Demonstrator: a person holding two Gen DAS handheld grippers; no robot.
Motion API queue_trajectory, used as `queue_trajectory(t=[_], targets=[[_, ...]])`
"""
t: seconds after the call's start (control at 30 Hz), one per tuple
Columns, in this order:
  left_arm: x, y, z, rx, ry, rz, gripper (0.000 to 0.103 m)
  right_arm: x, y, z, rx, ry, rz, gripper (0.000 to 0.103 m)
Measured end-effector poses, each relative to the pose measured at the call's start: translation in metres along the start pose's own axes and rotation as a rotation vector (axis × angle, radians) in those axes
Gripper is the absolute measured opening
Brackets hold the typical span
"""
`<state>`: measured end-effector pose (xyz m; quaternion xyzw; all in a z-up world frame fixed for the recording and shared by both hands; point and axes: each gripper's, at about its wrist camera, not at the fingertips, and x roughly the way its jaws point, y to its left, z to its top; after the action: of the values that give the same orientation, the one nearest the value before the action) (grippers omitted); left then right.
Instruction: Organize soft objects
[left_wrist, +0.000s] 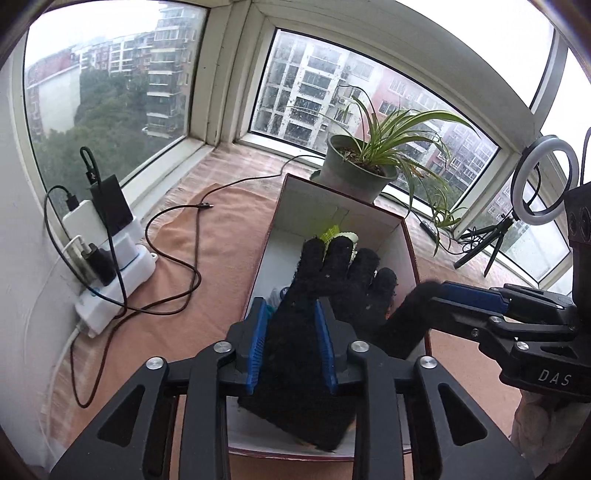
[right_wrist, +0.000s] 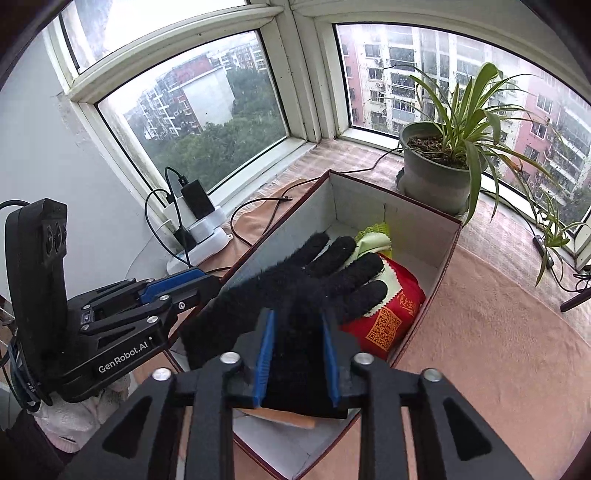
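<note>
Both grippers hold one black knit glove (left_wrist: 325, 295) above the open cardboard box (left_wrist: 391, 221): the left gripper (left_wrist: 291, 343) has its jaws clamped on the cuff, the right gripper (right_wrist: 298, 354) clamped on the thumb side. A red pouch (right_wrist: 388, 310) lies inside at the box's far end.

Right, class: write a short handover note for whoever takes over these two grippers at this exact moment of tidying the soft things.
Left gripper: shut on the black glove, near its cuff.
Right gripper: shut on the same glove, apparently at the thumb side.
The glove is held over the open box, not yet released.
Already in the box: a red packet and a yellow-green cloth.
Left to do: probably lower the glove in, then open both grippers.
</note>
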<state>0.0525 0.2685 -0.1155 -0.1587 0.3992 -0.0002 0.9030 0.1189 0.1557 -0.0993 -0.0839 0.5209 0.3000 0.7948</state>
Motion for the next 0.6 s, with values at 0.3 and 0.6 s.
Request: queue_trajectory(t=[0.3, 0.6], targets=[[-0.011, 0.007, -0.003, 0.006, -0.018, 0.022, 0.048, -0.022, -0.011, -0.010, 0.043, -0.048, -0.029, 0.060], [-0.036, -0.013, -0.018, 0.022, -0.043, 0.052, 0.053, -0.058, -0.028, -0.037, 0.052, -0.088, -0.045, 0.060]])
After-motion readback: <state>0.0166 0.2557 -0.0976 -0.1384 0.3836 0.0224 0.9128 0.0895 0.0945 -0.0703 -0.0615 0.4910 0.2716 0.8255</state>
